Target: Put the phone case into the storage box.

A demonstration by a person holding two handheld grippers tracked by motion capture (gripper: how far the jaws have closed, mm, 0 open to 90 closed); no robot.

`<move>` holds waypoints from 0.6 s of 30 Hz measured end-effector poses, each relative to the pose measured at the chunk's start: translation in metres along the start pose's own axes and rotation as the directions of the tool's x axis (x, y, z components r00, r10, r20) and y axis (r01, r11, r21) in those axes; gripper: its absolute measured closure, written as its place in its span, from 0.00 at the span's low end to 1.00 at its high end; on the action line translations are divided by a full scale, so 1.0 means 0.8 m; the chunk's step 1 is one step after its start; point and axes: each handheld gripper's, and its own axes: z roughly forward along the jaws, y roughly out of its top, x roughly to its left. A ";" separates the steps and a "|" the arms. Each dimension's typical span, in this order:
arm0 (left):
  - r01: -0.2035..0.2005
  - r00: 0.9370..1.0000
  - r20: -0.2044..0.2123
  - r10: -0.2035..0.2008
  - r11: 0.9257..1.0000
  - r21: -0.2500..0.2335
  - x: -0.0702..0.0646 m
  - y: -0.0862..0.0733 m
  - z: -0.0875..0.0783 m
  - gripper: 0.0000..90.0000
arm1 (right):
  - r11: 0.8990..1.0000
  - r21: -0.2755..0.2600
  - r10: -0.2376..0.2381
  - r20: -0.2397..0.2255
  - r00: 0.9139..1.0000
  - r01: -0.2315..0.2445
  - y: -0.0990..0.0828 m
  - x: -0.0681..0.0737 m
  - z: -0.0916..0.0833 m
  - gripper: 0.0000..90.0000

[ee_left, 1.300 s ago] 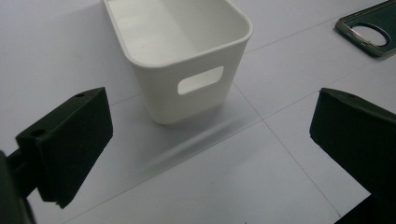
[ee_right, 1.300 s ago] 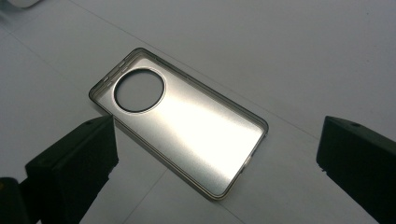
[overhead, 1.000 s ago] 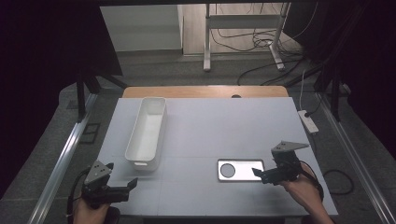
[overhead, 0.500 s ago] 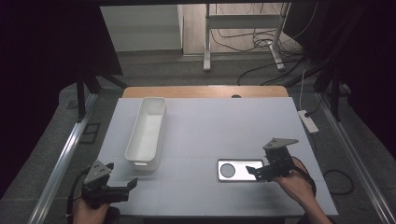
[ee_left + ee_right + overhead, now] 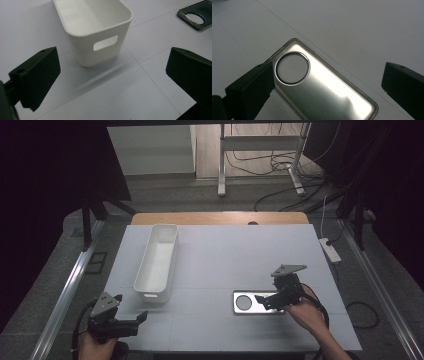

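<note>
My right gripper [image 5: 270,301] hangs low over the phone case [image 5: 256,302], its jaws spread wide and holding nothing; in the right gripper view the case [image 5: 322,92] lies flat between them, shiny and metallic-looking, with a round camera cutout [image 5: 292,67] near the end closest to one jaw. That jaw overlaps the case's long edge beside the cutout (I cannot tell whether it actually touches), while the other jaw stands well clear of the case's opposite side. The case rests on the pale table [image 5: 225,255], to the right of the white bin [image 5: 156,260] and level with the bin's near end. My left gripper [image 5: 131,322] sits near the table's front edge, just in front of the bin's near end, jaws likewise wide and empty; in the left gripper view the bin [image 5: 95,30] shows its handle slot [image 5: 105,42] facing me, nothing inside it.
</note>
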 end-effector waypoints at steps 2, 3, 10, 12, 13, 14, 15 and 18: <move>-0.001 1.000 0.001 0.001 1.000 0.001 0.000 0.000 0.000 0.01 | 1.000 0.013 -0.003 -0.007 1.000 0.003 0.005 0.003 0.006 0.00; -0.001 1.000 0.001 0.001 1.000 0.001 0.000 0.000 0.000 0.01 | 1.000 0.013 -0.003 -0.007 1.000 0.003 0.005 0.003 0.006 0.00; -0.003 1.000 0.002 0.003 1.000 0.002 0.000 0.000 0.000 0.01 | 0.999 0.034 -0.013 -0.008 1.000 0.014 0.017 0.010 0.020 0.00; -0.004 1.000 0.002 0.004 1.000 0.002 0.000 0.000 0.000 0.01 | 0.999 0.032 -0.012 -0.013 1.000 0.012 0.021 0.013 0.022 0.00; -0.004 1.000 0.002 0.004 1.000 0.002 0.000 0.000 0.000 0.01 | 0.999 0.029 -0.017 -0.008 1.000 0.017 0.023 0.014 0.023 0.00; -0.003 1.000 0.003 0.003 1.000 0.002 0.000 0.000 0.000 0.01 | 0.999 0.029 -0.016 -0.005 1.000 0.016 0.024 0.015 0.024 0.00; -0.003 1.000 0.003 0.003 1.000 0.002 0.000 0.000 0.000 0.01 | 0.999 0.026 -0.023 -0.004 1.000 0.023 0.026 0.016 0.025 0.00; -0.004 1.000 0.004 0.004 1.000 0.003 0.000 0.000 0.000 0.01 | 0.999 0.030 -0.020 0.000 1.000 0.020 0.028 0.018 0.026 0.00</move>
